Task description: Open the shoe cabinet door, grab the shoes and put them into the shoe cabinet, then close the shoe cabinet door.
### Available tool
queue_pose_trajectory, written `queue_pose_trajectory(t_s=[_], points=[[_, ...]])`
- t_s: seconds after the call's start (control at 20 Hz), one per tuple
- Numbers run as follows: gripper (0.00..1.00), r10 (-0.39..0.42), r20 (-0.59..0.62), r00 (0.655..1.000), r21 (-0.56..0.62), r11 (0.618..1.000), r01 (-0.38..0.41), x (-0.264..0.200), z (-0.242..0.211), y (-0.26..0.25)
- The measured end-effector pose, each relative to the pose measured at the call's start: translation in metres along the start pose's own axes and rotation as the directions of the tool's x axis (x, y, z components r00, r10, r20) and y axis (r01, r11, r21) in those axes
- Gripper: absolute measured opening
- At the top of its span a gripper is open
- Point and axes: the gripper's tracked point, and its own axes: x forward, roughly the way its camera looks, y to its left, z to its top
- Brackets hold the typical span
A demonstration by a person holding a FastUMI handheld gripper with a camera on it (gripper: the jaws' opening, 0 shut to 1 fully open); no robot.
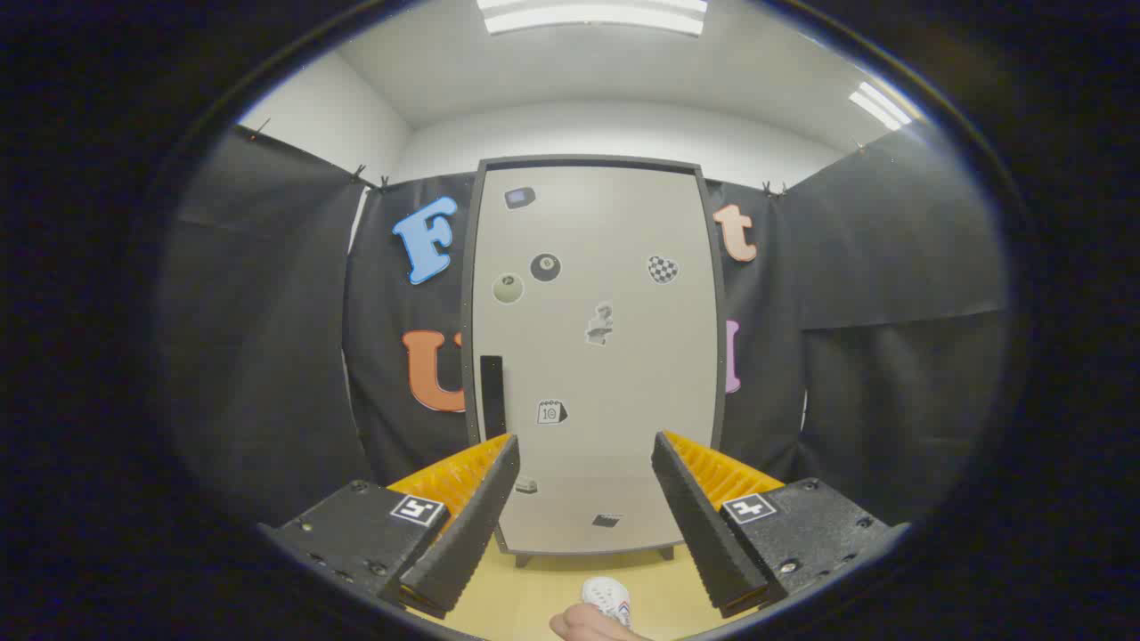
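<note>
Shoe cabinet [592,356] stands upright against the booth's black cloth wall [267,338], straight ahead at twelve o'clock from the gripper [583,454], well beyond its fingertips. Its pale door [623,223] is closed inside a dark frame, and a dark vertical handle [492,396] sits near the door's left edge, at about eleven o'clock from the left finger's tip. Stickers dot the door: a black eight-ball [546,267] with a numeral on its white spot, a pale ball [508,288] beside it, a checkered heart [663,269], a small dark tag [520,198] near the top, a grey figure [600,324] at the middle, and a calendar-like sticker [551,411] whose number is too small to read surely. The cabinet rests on short feet on a light wooden floor [525,596].

The gripper's fingers are spread wide apart with nothing between them but the view of the door; each finger base carries a square black-and-white marker [418,510].

At six o'clock, low between the fingers, a white shoe [606,595] lies on the floor, with a hand [592,625] touching it.
</note>
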Motion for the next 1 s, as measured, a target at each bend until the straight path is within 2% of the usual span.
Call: queue_pose_trajectory(t_s=[0.5, 0.75, 1.0], points=[[0.99, -0.011, -0.032, 0.999, -0.012, 1.0, 0.01, 0.009, -0.011, 0.001], [0.99, 0.023, -0.052, 0.998, 0.021, 1.0, -0.022, 0.024, -0.018, 0.006], [0.98, 0.107, -0.11, 0.988, 0.011, 0.994, -0.106, 0.064, -0.034, 0.04]])
